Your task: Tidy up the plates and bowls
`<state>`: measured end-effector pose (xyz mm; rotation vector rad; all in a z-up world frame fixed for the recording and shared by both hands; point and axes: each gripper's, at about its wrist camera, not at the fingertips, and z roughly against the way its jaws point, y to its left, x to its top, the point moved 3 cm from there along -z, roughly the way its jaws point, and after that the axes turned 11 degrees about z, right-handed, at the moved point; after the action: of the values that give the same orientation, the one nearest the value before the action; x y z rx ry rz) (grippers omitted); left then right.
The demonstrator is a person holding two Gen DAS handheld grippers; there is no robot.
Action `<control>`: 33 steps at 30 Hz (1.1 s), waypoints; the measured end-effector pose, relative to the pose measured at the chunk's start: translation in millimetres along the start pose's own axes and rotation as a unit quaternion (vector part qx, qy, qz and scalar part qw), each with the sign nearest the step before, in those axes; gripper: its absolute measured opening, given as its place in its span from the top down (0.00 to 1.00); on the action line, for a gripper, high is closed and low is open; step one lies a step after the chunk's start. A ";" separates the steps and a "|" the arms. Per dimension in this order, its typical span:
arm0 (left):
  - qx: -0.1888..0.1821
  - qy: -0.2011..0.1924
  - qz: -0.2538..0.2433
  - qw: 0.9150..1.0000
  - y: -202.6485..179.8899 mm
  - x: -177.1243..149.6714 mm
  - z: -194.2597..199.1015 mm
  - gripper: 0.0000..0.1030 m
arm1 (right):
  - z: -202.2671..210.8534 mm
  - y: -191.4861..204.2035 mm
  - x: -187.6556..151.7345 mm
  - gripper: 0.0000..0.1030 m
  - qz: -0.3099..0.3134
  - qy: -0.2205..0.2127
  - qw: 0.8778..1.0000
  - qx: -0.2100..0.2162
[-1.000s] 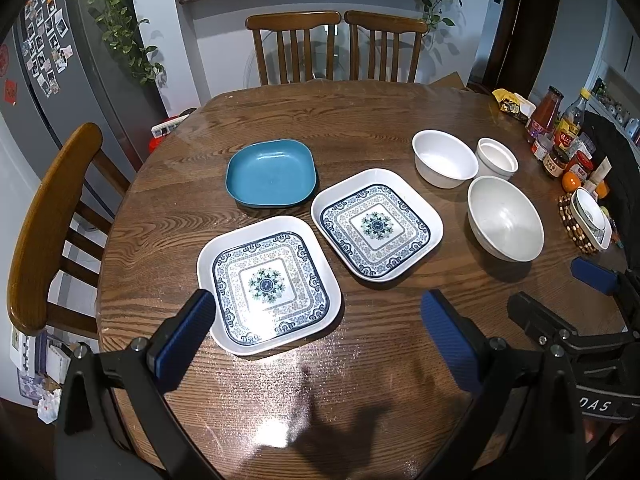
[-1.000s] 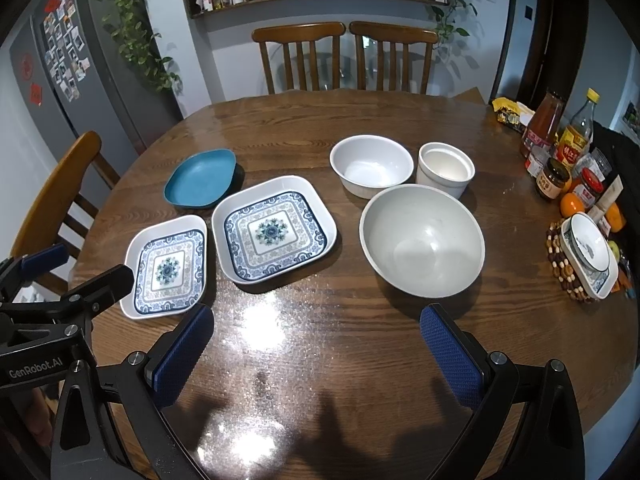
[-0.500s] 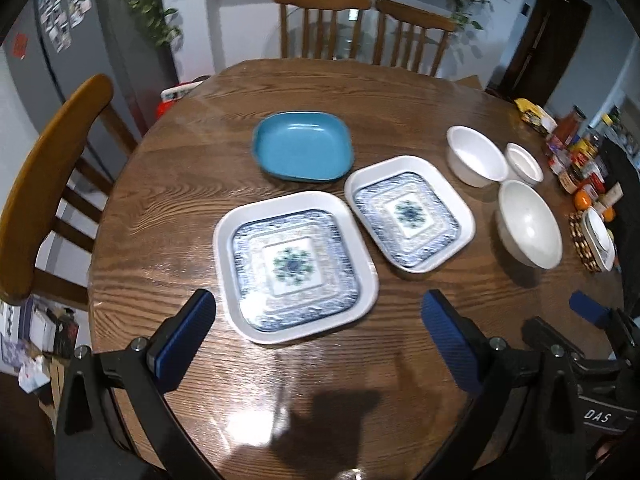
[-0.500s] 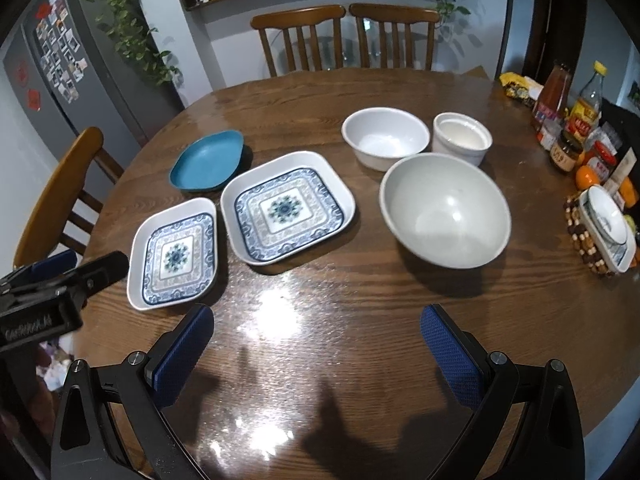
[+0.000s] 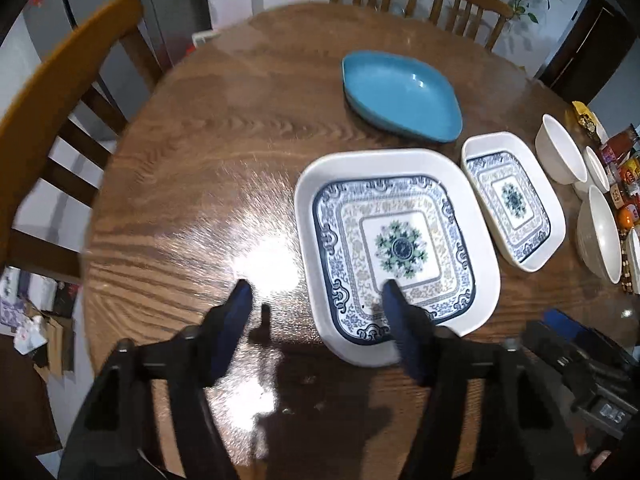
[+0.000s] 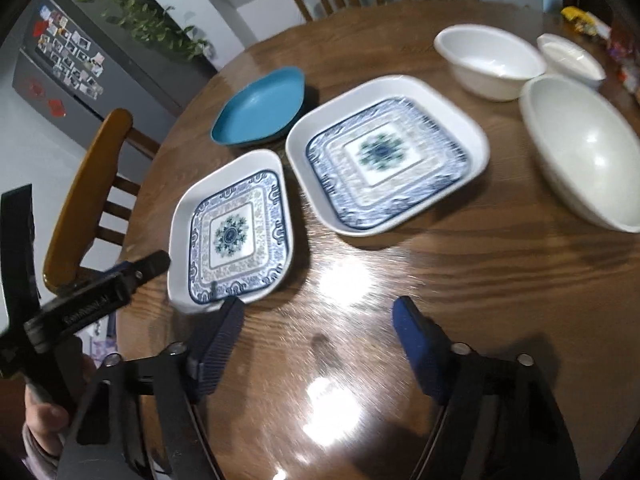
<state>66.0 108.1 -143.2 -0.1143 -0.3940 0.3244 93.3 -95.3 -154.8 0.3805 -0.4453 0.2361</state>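
Astride left tool point(image 5: 316, 292), plate rim point(image 5: 310, 280)

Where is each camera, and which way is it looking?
Left wrist view: sits on the left tool, looking steeply down at the table; its open fingers straddle the near patterned plate's rim; the right tool shows at lower right.
Right wrist view: sits on the right tool, looking down over bare table towards the big bowl; the left tool and a hand show at left.
Both see: two patterned plates, the blue plate, white bowls.
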 end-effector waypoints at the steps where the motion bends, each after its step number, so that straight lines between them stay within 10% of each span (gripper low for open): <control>1: -0.003 0.003 0.001 1.000 0.6 1.0 -3.4 0.48 | -7.3 2.1 2.1 0.34 0.000 0.003 1.000 0.004; 7: -0.003 0.013 0.006 1.000 8.6 7.0 -19.9 0.70 | -36.0 10.3 15.5 0.52 -0.001 0.017 1.000 0.017; 12: -0.017 0.015 0.004 1.000 9.3 9.8 -23.9 0.85 | -47.1 12.0 24.6 0.88 0.018 0.027 0.999 0.015; 29: 0.037 0.006 0.030 0.999 60.1 -29.5 -1.1 0.83 | -45.1 56.2 -11.1 0.85 0.079 0.079 0.992 0.065; 33: 0.055 -0.018 0.035 0.998 56.8 -26.9 8.4 0.55 | -21.4 45.7 -5.7 0.82 0.100 0.041 0.994 0.029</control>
<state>22.9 153.1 -154.9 -0.0152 -0.4076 0.4159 82.4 -46.1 -161.3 0.3820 -0.3954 0.4580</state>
